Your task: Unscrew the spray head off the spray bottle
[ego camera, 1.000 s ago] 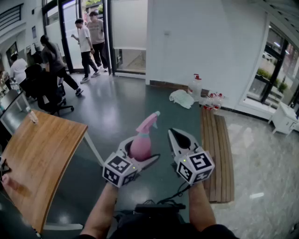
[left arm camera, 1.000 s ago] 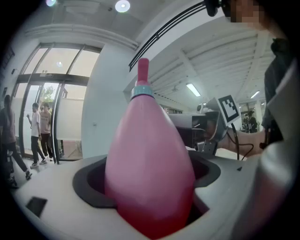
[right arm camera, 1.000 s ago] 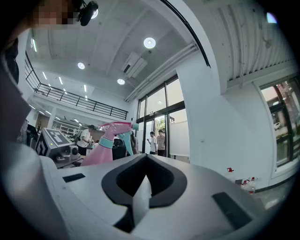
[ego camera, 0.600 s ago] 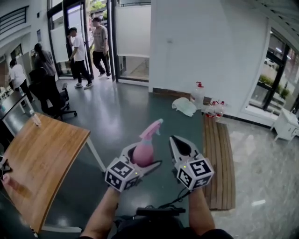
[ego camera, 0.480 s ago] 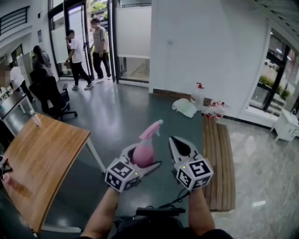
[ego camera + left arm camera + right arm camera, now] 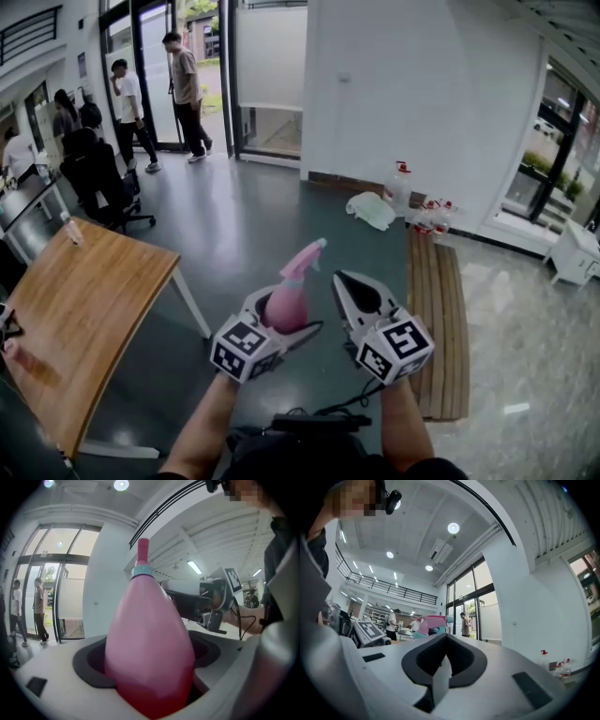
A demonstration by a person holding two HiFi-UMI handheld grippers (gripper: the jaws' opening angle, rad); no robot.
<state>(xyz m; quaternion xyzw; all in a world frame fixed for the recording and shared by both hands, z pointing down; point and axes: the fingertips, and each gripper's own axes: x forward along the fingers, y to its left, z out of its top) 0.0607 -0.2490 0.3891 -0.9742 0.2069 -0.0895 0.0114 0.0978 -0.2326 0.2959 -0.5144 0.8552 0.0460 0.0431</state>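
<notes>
The left tongs [image 6: 284, 317] were clamped on the belly of the pink bottle [image 6: 285, 302], holding it in the air over the floor [image 6: 242, 220]. Its spray head [image 6: 304, 256] was on, tilted up and away. Just beside it, the right tongs [image 6: 343, 278] were fully closed, empty, clear of the bottle.

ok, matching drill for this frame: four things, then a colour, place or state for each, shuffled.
1. bottle
2. left tongs
3. right tongs
4. table

A. shut, nothing between them
B. pink
C. wooden, at the head view's left
D. shut on the bottle

Pairs: 1-B, 2-D, 3-A, 4-C
</notes>
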